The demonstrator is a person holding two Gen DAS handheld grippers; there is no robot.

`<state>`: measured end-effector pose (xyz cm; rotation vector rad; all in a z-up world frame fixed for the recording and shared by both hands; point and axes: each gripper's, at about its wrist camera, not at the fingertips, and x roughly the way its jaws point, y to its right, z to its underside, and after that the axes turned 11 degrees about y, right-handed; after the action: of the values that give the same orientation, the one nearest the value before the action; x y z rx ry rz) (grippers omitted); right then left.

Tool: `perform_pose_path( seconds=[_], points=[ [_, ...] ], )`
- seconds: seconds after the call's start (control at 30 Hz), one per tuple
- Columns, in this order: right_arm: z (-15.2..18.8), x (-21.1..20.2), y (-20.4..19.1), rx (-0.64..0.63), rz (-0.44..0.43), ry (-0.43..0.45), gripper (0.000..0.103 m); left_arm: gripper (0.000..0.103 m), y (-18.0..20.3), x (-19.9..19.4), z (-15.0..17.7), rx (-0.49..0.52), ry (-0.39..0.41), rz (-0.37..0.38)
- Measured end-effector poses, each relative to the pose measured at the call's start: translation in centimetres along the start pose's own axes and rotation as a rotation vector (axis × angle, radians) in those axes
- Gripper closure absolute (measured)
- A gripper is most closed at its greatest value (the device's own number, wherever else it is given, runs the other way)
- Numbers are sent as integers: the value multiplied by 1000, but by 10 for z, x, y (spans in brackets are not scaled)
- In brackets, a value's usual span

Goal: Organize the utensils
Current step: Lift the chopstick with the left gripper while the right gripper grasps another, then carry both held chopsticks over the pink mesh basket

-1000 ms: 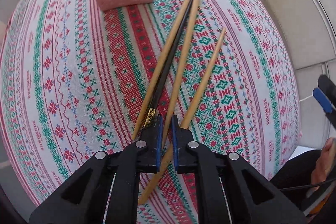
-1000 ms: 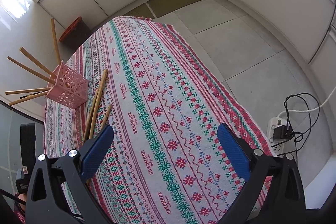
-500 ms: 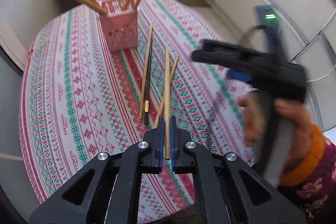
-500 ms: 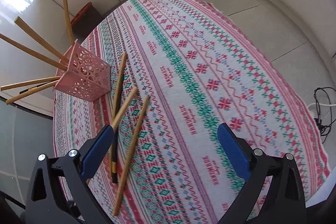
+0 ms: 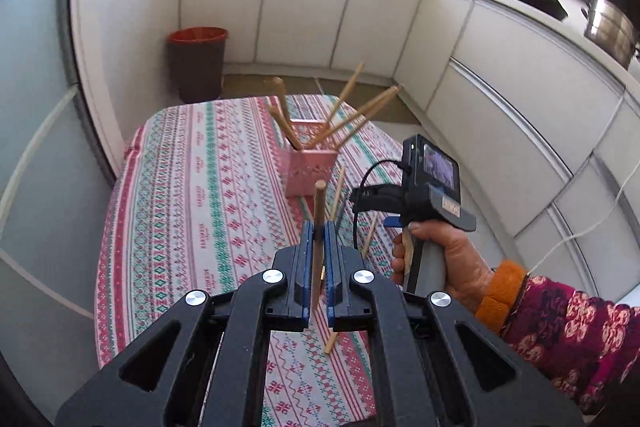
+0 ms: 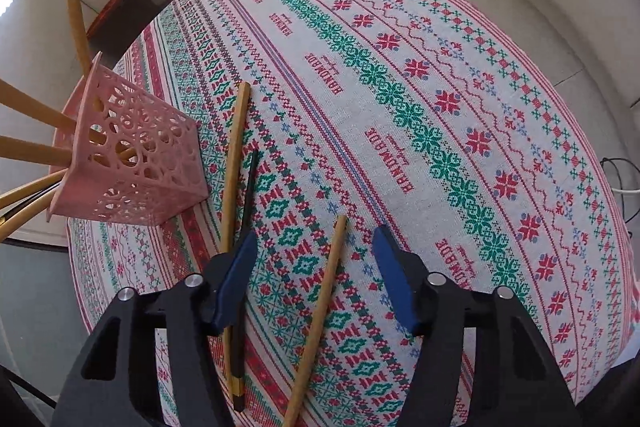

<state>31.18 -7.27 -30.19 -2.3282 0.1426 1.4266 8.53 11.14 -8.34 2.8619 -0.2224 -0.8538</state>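
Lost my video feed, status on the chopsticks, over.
Left tongs shut on wooden chopstick, lifted. Right tongs open over loose chopstick on tablecloth. Pink holder ahead, path open.

The left claw (image 5: 319, 227), black with blue pads, is clamped on a light wooden chopstick (image 5: 318, 223) that stands nearly upright between its pads, above the table (image 5: 180, 187) with its red-and-green patterned cloth. Beyond it a pink perforated square holder (image 5: 308, 167) holds several wooden chopsticks fanned outward. To the right, a hand (image 5: 444, 259) grips the right claw's handle.
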Motion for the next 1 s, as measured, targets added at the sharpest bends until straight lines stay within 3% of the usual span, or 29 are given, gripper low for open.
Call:
perform_pose_path(
  seconds=[0.07,0.1,0.3,0.6,0.73,1.0],
  points=[
    [3,0,-3,-17,53,25,73,99,-3,-2,-2,-14,7,1],
    [4,1,-2,-32,88,38,94,99,-4,-3,-5,-18,9,2],
    [0,-12,28,36,-54,45,98,99,-5,-3,-7,-21,17,16],
    [19,-156,28,-160,-318,295,98,99,3,-9,-19,-52,51,58],
    [28,-217,23,-254,-384,380,98,99,8,-12,-33,-67,78,67],
    [-3,-293,4,-293,-512,482,98,99,21,-15,-76,-38,143,49]
  ],
)
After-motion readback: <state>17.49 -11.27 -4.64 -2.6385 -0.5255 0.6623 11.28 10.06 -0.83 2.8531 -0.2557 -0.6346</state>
